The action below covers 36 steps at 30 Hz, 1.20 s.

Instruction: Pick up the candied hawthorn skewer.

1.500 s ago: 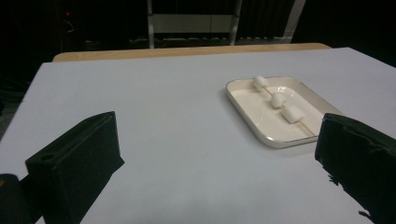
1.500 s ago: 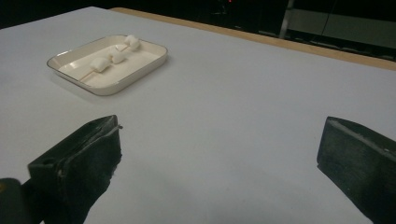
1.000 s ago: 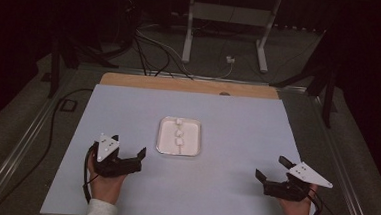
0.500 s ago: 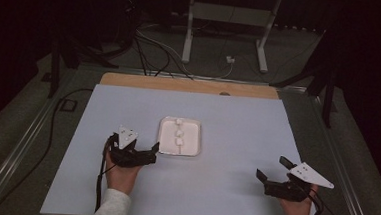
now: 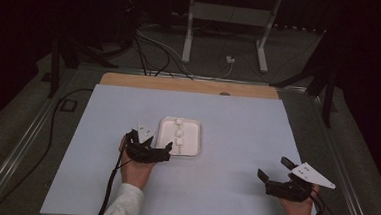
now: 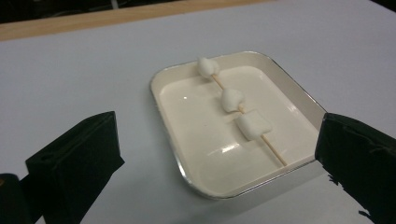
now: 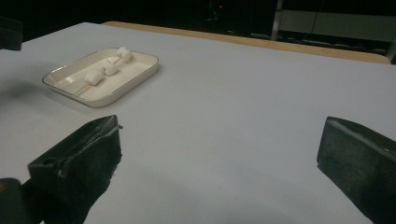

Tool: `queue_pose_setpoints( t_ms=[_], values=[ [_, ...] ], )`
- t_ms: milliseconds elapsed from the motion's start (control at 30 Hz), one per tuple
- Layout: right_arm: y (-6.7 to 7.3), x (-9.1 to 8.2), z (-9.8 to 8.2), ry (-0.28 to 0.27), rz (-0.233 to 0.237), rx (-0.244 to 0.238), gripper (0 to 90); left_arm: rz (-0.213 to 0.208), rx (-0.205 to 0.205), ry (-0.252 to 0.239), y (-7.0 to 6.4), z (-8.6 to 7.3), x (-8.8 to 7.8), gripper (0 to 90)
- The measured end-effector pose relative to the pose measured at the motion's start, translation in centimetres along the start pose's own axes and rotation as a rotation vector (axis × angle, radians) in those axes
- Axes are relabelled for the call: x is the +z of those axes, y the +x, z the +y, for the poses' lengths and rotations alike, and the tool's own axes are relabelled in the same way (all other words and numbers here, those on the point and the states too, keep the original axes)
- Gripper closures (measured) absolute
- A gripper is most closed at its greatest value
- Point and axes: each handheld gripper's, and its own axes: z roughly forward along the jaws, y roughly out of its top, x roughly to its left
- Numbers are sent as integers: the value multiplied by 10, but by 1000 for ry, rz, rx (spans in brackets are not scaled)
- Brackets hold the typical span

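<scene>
A shallow white tray [image 5: 194, 143] with a silvery rim sits near the middle of the bench [image 5: 238, 120], which is covered by a pale sheet with a strip of bare wood along its far edge. In the tray lies a thin wooden skewer [image 6: 273, 149] carrying three marshmallows [image 6: 232, 99]. In the left gripper view the skewer runs from about 11 o'clock to 5 o'clock. One marshmallow rests against the far rim, one sits near the middle, and the largest, squarish one lies nearest the camera. The bare end of the stick points toward the near right corner of the tray.

The left tongs [image 5: 162, 151] rest low at the tray's near left corner, at about 7 o'clock from its centre. Their jaws stand wide apart and hold nothing. In the left gripper view the right jaw sits just beside the tray's near right corner, while the left jaw is off the tray over the bare sheet. I cannot tell whether either jaw touches the rim.

The right tongs [image 5: 272, 172] are well apart from the tray, at about 4 o'clock from it near the bench's near right corner. Their jaws are also spread wide and empty. In the right gripper view the tray lies far off at about 10 o'clock.
</scene>
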Motion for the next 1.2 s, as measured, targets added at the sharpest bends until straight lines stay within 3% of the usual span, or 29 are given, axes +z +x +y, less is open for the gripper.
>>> queue_pose_setpoints(
  t_ms=[333, 667, 767, 867, 933, 967, 1167, 1200],
  values=[
    [-1, -1, 0, 1, -3, 5, 0, -11, 0, 81, -16, 5, 25, 26],
    [-3, -1, -1, -1, -4, 14, 0, -25, 21, 238, -34, 10, 55, 84],
    [-4, -2, -1, -3, -6, 24, 0, -12, 42, 275, -38, 9, 61, 195],
    [-6, -3, -1, -6, -6, 31, 0, -12, 69, 298, -39, 7, 65, 366],
    [-6, -3, -1, -7, -6, 32, 0, -13, 70, 314, -39, 6, 66, 399],
    [-6, -3, -1, -8, -6, 36, 0, -4, 80, 324, -38, 6, 66, 473],
    [-7, -3, -1, -10, -3, 43, 0, 5, 67, 352, -30, 9, 64, 681],
    [-7, -3, -1, -10, -3, 43, 0, 6, 62, 357, -28, 9, 63, 681]
  ],
)
